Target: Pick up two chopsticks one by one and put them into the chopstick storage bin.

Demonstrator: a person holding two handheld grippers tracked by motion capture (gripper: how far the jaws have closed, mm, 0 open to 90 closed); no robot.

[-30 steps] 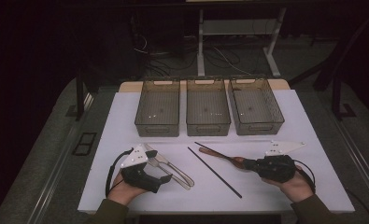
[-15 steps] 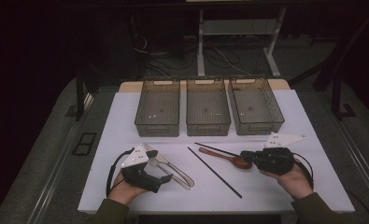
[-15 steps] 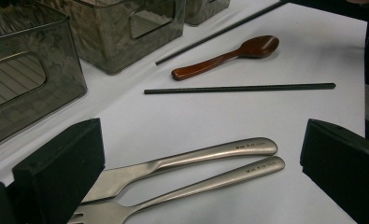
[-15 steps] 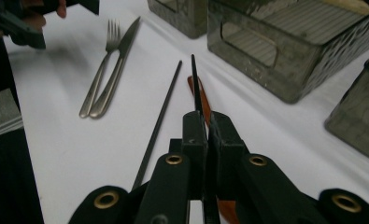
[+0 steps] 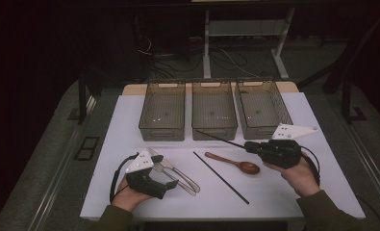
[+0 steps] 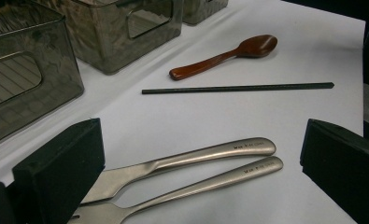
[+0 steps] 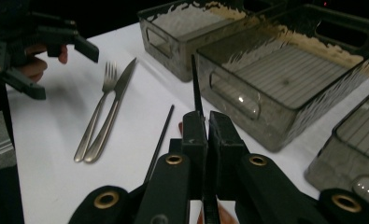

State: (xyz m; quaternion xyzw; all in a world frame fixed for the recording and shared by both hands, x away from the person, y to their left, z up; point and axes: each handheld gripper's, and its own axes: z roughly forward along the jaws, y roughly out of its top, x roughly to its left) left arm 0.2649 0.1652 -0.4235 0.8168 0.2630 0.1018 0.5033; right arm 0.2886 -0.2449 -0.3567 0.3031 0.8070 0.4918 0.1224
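My right gripper is shut on one end of a black chopstick and holds it above the white table, tip toward the middle bin. In the right gripper view the shut jaws pinch the chopstick, which points forward. A second black chopstick and a brown wooden spoon lie on the table. My left gripper rests open at the near left, its pads on either side of a steel knife and fork without touching them.
Three dark see-through bins stand in a row at the back of the white table top. Beyond the table's far edge are dark floor, cables and a desk frame.
My right gripper has risen and moved toward the bins with the chopstick, lifting it off the table. The spoon it partly covered now lies in full view. The left hand has stayed put.
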